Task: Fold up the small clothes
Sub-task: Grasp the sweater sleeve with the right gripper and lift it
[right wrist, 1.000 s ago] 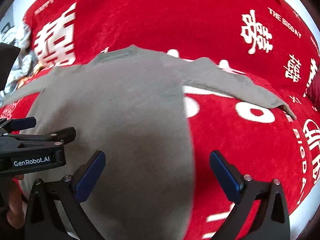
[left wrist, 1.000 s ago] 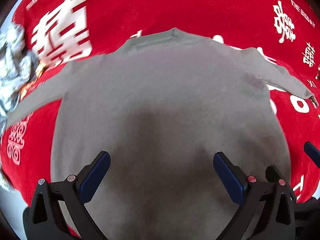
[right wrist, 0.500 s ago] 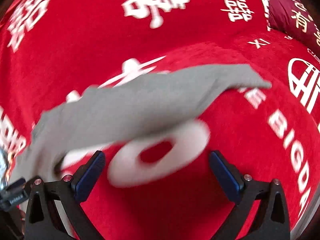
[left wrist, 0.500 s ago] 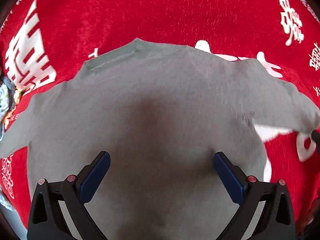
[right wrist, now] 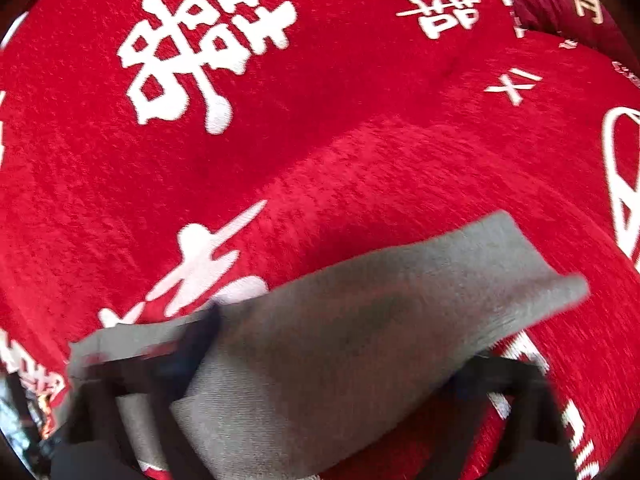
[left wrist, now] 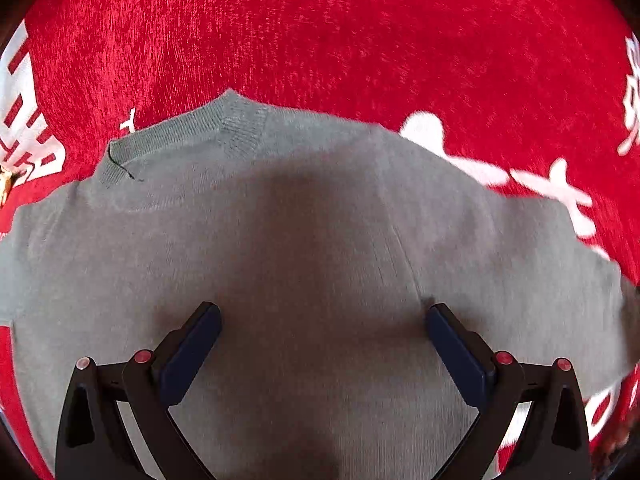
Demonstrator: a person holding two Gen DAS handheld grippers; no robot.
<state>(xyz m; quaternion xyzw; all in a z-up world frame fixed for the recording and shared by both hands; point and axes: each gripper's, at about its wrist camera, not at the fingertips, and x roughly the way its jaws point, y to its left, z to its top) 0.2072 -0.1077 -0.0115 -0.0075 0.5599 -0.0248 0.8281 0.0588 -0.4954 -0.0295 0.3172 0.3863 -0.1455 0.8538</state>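
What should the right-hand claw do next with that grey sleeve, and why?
Probably finish pinching the sleeve, then fold it across the sweater. The right gripper has just been closing its jaws with the sleeve between them, though the blurred fingers look apart. The sweater lies flat on the red blanket, left gripper open above it.

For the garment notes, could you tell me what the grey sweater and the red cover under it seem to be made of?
Grey sweater: apparently a fine matte knit, ribbed at the collar. Red cover: probably plush, chenille-like pile with slight sheen and white woven or printed characters.
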